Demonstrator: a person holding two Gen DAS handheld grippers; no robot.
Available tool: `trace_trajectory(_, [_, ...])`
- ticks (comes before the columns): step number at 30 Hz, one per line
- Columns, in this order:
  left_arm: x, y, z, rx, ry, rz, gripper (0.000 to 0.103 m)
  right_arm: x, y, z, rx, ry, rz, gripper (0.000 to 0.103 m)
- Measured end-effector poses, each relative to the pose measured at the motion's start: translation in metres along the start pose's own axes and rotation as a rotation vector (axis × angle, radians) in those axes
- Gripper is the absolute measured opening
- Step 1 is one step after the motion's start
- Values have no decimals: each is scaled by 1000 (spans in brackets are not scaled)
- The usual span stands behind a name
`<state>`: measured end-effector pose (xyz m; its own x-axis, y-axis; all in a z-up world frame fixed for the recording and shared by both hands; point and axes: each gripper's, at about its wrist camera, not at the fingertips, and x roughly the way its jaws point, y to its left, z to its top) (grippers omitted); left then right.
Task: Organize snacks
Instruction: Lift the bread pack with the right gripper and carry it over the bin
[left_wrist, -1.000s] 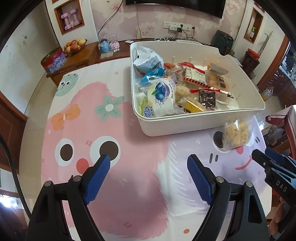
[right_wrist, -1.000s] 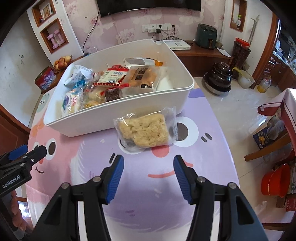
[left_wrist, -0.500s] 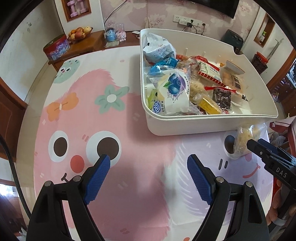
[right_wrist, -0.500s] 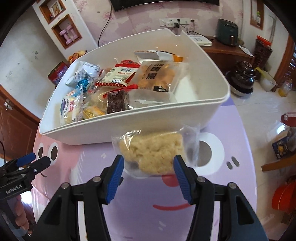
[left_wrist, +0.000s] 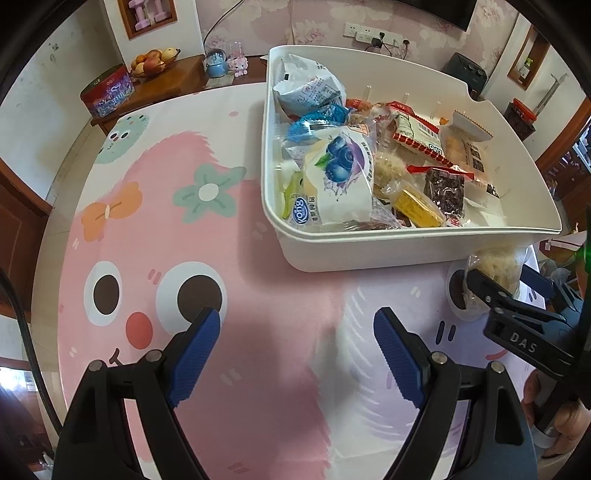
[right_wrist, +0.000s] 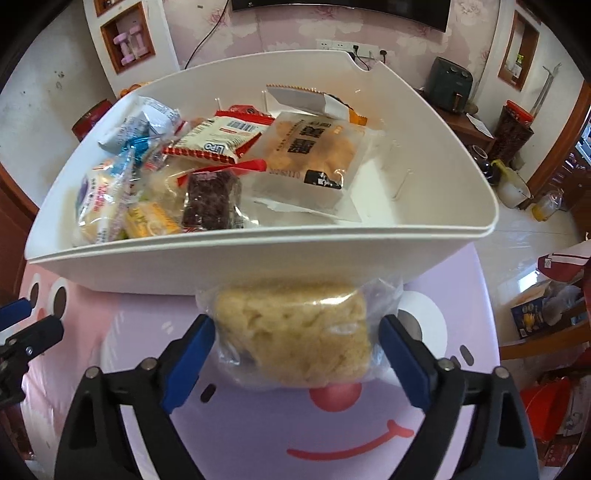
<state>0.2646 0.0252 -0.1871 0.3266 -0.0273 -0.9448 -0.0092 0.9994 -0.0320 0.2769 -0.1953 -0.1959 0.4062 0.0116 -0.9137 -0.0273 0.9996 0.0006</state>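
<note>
A clear packet with a pale rice cake lies on the cartoon tablecloth just in front of the white bin. My right gripper is open, its blue pads on either side of the packet, close to its edges. The packet also shows in the left wrist view, behind the right gripper's finger. The white bin holds several wrapped snacks, among them a blueberry packet. My left gripper is open and empty over the tablecloth, in front of the bin.
A sideboard at the back left holds a red tin and a fruit bowl. The table's right edge runs close beside the packet; a chair and a red bucket stand below.
My right gripper has moved forward until the rice cake packet sits between its pads. My left gripper has drawn nearer the bin.
</note>
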Motion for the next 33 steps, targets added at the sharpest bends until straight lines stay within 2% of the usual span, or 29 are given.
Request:
trace_trajectory(2, [1,-2,0,5,2,-2,85,4,1,1,-9,-2,-5,100])
trace_trajectory(5, [0,-5,0,11,3,-8,85,10,4,2,-33,2,-9,100])
trace_trajectory(12, [-10,-8,-3,54,-1,0,85,13,15,-6,-98,9,-73,79])
trace_trajectory(16, [-22,-11,-3,91,-4,7,85,2,16,-13,-68,1,-50,78])
trace_trajectory(25, [-59,-23,2,148,-55,-29,85,-61,24,-33,-12,-84,0,78])
trace_trajectory(33, [-119,-29,39,132,-178,-101,84,-142,25,-12,48,-239,31,78])
